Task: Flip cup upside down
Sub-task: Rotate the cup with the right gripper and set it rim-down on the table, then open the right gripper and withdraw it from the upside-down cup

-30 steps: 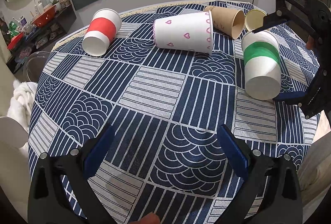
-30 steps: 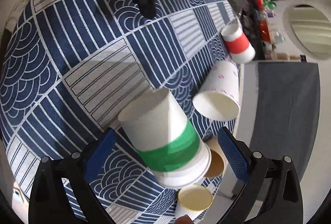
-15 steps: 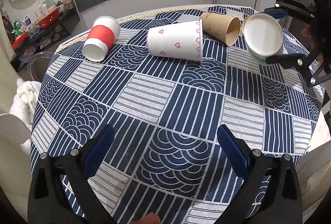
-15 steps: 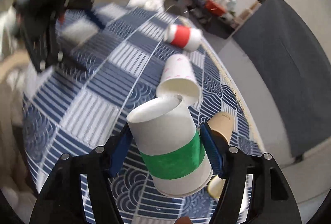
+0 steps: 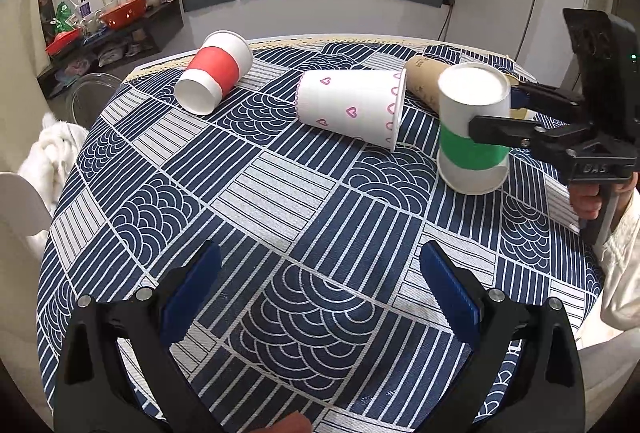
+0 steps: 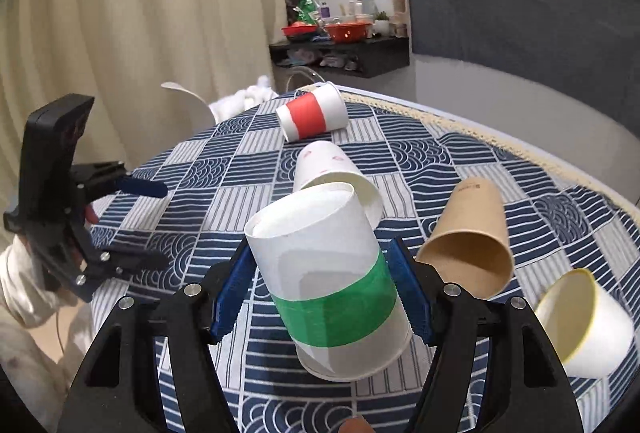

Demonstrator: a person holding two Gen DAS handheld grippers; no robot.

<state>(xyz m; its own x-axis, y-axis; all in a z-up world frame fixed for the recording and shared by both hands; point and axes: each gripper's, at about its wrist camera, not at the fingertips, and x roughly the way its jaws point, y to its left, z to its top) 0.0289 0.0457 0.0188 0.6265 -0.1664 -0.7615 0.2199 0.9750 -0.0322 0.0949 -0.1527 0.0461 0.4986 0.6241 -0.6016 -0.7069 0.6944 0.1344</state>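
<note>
A white paper cup with a green band [image 5: 472, 137] [image 6: 332, 273] is held upside down, base up and rim down, just above or at the tablecloth at the right side. My right gripper [image 6: 320, 285] [image 5: 496, 113] is shut on its sides. My left gripper [image 5: 316, 297] is open and empty over the near part of the table; in the right wrist view it [image 6: 148, 221] shows at the left.
A red-banded cup [image 5: 214, 77], a heart-print cup [image 5: 352, 109] and a brown cup [image 5: 422, 83] lie on their sides on the blue patterned tablecloth [image 5: 280, 201]. A yellow-rimmed cup [image 6: 584, 321] lies at the right. A shelf with bowls [image 5: 100, 21] stands behind.
The right gripper closed on the green-banded cup, lifted it off its side and turned it base up, rim down, lowering it toward the cloth. The left gripper stayed open.
</note>
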